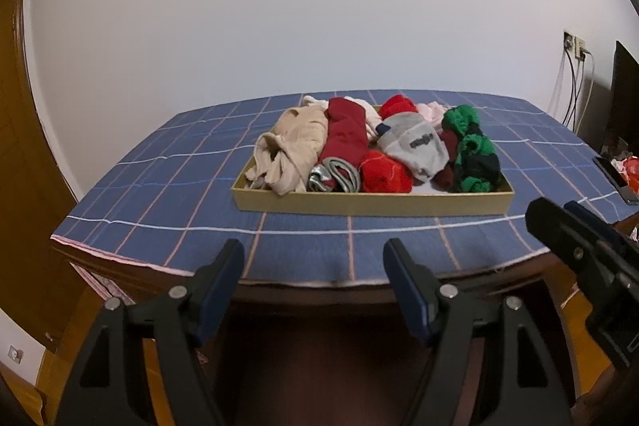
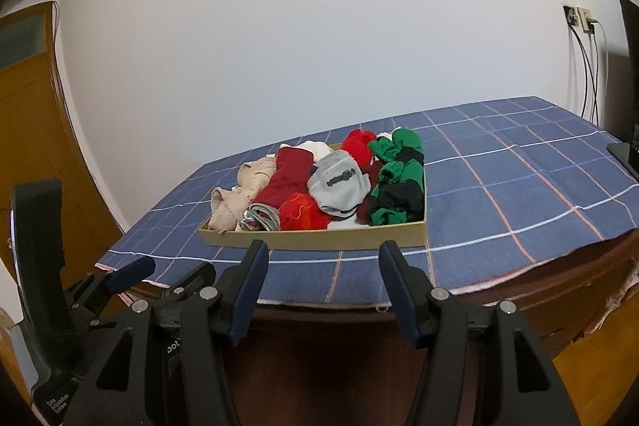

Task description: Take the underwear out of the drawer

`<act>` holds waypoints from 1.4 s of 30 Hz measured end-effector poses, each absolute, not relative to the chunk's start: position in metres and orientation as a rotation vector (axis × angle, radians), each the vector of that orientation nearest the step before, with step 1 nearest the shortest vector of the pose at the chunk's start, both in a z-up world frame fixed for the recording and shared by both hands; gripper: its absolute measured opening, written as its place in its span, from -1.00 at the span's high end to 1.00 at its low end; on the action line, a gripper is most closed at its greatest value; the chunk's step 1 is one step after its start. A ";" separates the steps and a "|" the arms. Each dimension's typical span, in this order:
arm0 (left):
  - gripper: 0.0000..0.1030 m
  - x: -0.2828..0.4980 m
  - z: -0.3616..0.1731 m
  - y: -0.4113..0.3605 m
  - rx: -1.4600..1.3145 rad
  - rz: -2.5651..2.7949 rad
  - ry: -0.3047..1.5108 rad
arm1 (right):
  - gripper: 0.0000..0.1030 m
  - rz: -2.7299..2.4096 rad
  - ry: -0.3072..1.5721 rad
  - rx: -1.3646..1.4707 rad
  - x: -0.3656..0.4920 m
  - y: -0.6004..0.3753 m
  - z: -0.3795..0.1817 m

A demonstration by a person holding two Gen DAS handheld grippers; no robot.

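Note:
A shallow tan cardboard drawer [image 1: 371, 203] [image 2: 319, 237] sits on a table under a blue plaid cloth [image 1: 167, 186] [image 2: 519, 178]. It is heaped with underwear: a beige piece [image 1: 291, 146] [image 2: 247, 186], a dark red one [image 1: 345, 138] [image 2: 287, 178], a grey one [image 1: 415, 142] [image 2: 339, 182], bright red ones [image 1: 385, 172] [image 2: 299, 212] and a green and black one [image 1: 473, 154] [image 2: 399, 186]. My left gripper [image 1: 313, 262] is open and empty, short of the table's near edge. My right gripper [image 2: 321, 262] is open and empty too, just before the drawer's front wall. Each shows at the edge of the other's view.
A white wall rises behind the table. Wooden door panels [image 1: 16, 146] [image 2: 32, 114] stand at the left. At the right are a wall socket with hanging cables [image 1: 575, 82] [image 2: 587, 66], a dark screen [image 1: 625, 106] and a dark flat object [image 1: 615, 178] on the table's right edge.

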State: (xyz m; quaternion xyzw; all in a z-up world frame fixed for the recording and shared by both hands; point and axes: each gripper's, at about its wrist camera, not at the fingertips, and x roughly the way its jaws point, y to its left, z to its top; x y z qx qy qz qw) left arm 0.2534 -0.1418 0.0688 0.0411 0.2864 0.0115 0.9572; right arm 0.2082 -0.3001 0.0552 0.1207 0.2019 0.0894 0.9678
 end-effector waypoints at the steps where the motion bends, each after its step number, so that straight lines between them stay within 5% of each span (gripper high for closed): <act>1: -0.43 0.248 0.070 -0.142 0.083 0.022 0.575 | -0.17 0.181 0.403 0.247 0.204 -0.301 0.056; 13: -0.52 0.197 0.076 -0.150 0.102 0.004 0.526 | -0.17 0.175 0.353 0.236 0.155 -0.302 0.062; 21: -0.92 0.170 0.076 -0.154 0.131 -0.003 0.492 | -0.20 0.169 0.330 0.238 0.127 -0.304 0.062; 23: -0.94 0.163 0.076 -0.153 0.127 0.001 0.484 | -0.33 0.173 0.329 0.251 0.119 -0.305 0.060; 42: -1.00 0.096 0.055 -0.141 0.098 -0.037 0.485 | -0.47 0.170 0.212 0.175 0.048 -0.284 0.055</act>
